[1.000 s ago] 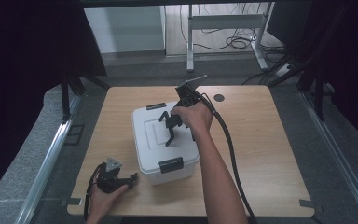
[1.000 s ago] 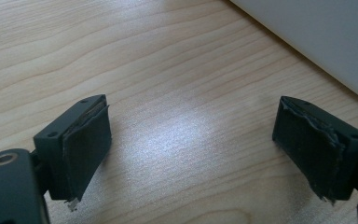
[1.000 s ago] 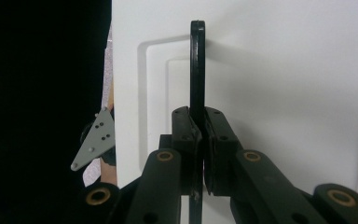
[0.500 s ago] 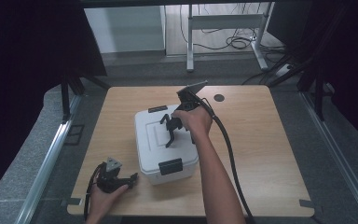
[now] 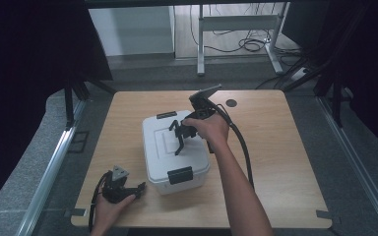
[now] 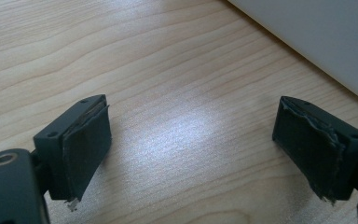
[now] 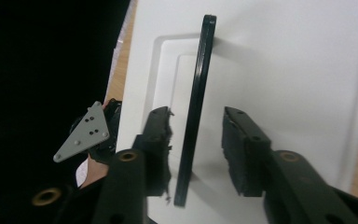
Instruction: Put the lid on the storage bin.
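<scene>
- The white box [image 5: 174, 147] takes up the middle of the bench [image 5: 285, 162].
- Its black handle [image 7: 193, 107] stands up between the right claw [image 7: 196, 140] jaws, pads off it.
- The left claw [image 5: 128, 189] sits just beside the box's near corner.
- Bare bench lies right of the box.

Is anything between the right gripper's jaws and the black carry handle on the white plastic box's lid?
Nothing visible. The right gripper has just been opening; the raised black carry handle stands between its jaws, pads off it, above the white plastic box.
</scene>
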The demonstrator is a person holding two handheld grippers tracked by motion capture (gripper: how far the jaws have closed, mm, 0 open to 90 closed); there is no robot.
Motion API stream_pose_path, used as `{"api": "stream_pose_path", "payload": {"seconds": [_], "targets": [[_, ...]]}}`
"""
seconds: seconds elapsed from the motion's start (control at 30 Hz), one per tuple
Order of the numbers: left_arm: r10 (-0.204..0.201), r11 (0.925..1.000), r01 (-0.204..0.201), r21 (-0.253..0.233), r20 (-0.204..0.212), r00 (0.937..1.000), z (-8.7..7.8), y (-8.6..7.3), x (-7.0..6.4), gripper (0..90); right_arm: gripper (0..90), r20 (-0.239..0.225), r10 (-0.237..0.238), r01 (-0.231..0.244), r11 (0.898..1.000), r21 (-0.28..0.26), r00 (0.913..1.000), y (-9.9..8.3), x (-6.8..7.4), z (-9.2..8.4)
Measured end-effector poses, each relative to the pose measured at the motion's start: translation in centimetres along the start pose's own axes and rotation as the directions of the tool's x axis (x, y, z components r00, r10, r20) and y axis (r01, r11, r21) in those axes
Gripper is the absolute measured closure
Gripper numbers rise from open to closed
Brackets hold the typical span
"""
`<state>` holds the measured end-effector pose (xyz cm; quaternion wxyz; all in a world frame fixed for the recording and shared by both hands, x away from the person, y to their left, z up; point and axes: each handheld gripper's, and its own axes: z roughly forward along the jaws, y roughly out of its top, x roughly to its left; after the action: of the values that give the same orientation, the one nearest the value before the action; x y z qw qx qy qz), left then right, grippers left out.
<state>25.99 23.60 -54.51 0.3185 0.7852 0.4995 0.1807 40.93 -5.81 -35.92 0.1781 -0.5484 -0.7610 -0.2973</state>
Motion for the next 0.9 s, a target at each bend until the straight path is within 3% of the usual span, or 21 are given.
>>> {"api": "stream_pose_path", "payload": {"seconds": [0.17, 0.43, 0.5, 0.67, 0.9], "targets": [[0.000, 1.0000, 0.000, 0.001, 0.000, 1.0000, 0.0, 0.0, 0.0, 11.3, 52.9, -0.006, -0.062, 0.062, 0.997, -0.049, 0.9980, -1.2, -1.1, -2.0], [0.003, 1.0000, -0.003, 0.001, 0.000, 1.0000, 0.0, 0.0, 0.0, 11.3, 45.7, -0.031, -0.111, 0.106, 0.985, -0.137, 0.9933, -3.9, -4.8, -5.1], [0.003, 1.0000, -0.003, 0.001, -0.001, 1.0000, 0.0, 0.0, 0.0, 11.3, 44.9, -0.049, -0.114, 0.105, 0.982, -0.156, 0.9923, -4.6, -5.9, -5.8], [0.002, 1.0000, -0.002, -0.002, -0.001, 1.0000, 0.0, 0.0, 0.0, 11.3, 42.0, -0.043, -0.131, 0.120, 0.972, -0.200, 0.9904, -6.7, -8.6, -7.2], [0.004, 1.0000, -0.004, -0.002, -0.001, 1.0000, 0.0, 0.0, 0.0, 11.3, 40.2, -0.055, -0.138, 0.120, 0.960, -0.252, 0.9890, -10.4, -12.5, -7.9]]}}
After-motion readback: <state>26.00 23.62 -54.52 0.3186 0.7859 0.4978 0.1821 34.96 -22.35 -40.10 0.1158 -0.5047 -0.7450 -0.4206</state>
